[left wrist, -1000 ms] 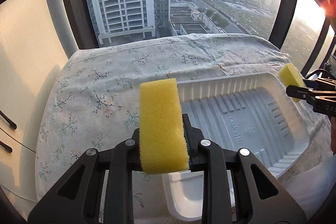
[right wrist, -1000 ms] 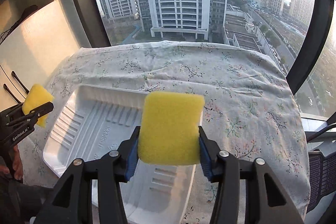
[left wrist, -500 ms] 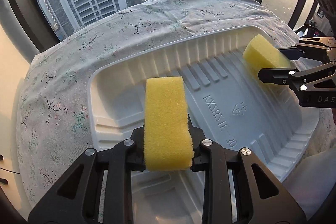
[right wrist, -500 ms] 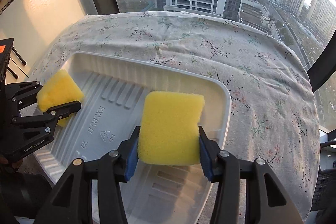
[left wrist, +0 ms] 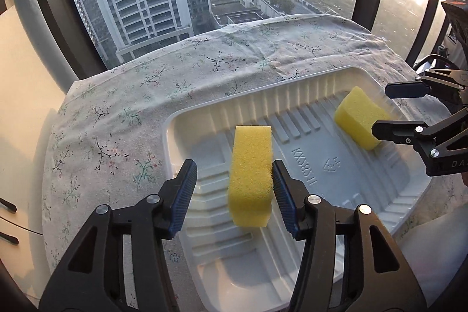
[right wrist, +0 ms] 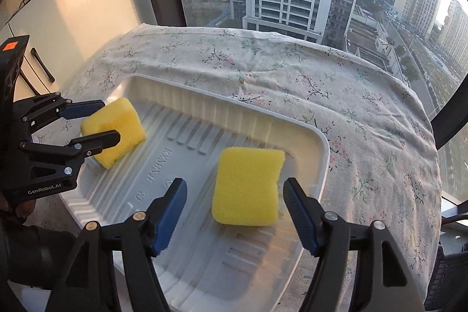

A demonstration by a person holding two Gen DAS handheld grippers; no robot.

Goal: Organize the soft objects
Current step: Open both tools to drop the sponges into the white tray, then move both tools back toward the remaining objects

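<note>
A white plastic tray (left wrist: 292,95) lies on a floral tablecloth (left wrist: 122,107). Two yellow sponges sit inside it. My left gripper (left wrist: 234,189) is open, its jaws spread around one sponge (left wrist: 251,174); the right pad touches it, the left pad is apart. In the right wrist view this same sponge (right wrist: 117,133) lies at the tray's left end between the left gripper's (right wrist: 99,122) fingers. My right gripper (right wrist: 237,209) is open around the other sponge (right wrist: 248,186), which rests in the tray (right wrist: 292,125). That sponge (left wrist: 359,122) and the right gripper (left wrist: 392,110) also show in the left wrist view.
The cloth-covered table (right wrist: 321,78) ends at a large window with tall buildings outside. A pale cabinet (right wrist: 76,13) with dark handles stands to the left. A dark chair (right wrist: 450,268) is at the right edge.
Both grippers have lowered over the tray and opened. Both sponges, held a moment ago, now rest in the tray.
</note>
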